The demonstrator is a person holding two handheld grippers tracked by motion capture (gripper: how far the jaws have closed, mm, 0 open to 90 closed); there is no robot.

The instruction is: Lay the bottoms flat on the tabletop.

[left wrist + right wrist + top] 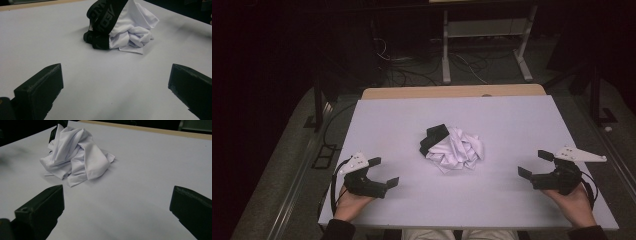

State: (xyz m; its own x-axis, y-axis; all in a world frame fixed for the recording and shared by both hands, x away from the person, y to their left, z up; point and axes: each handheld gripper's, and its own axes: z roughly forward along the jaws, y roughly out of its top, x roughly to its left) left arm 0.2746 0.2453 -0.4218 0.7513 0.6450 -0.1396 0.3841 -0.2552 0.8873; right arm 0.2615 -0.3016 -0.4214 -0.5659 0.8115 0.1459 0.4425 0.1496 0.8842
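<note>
Crumpled white cloth (458, 150) with a black band (433, 137) lies in a heap near the middle of the table (512, 115), on its pale sheet. The band, which carries some printed letters, sits on the far left side of the heap and folds over itself; the white part spreads to the right and toward the person.

The left gripper (383, 172) rests low at the near left of the table, and the right gripper (536, 163) at the near right. Both are well apart from the cloth, one on each side of it. On both, the jaws stand wide apart and hold nothing — in each gripper view only bare table lies between the two black jaws, with the heap farther ahead.

The work seems to be at its very start: the cloth is untouched and the two hands wait at their places. The likely step is the first reach toward the heap. The next move calls for bringing both grippers inward to the cloth and finding an edge or a corner to pinch — this is not easy, because the folds hide most edges. The band at the left looks like the clearest part to take.
</note>
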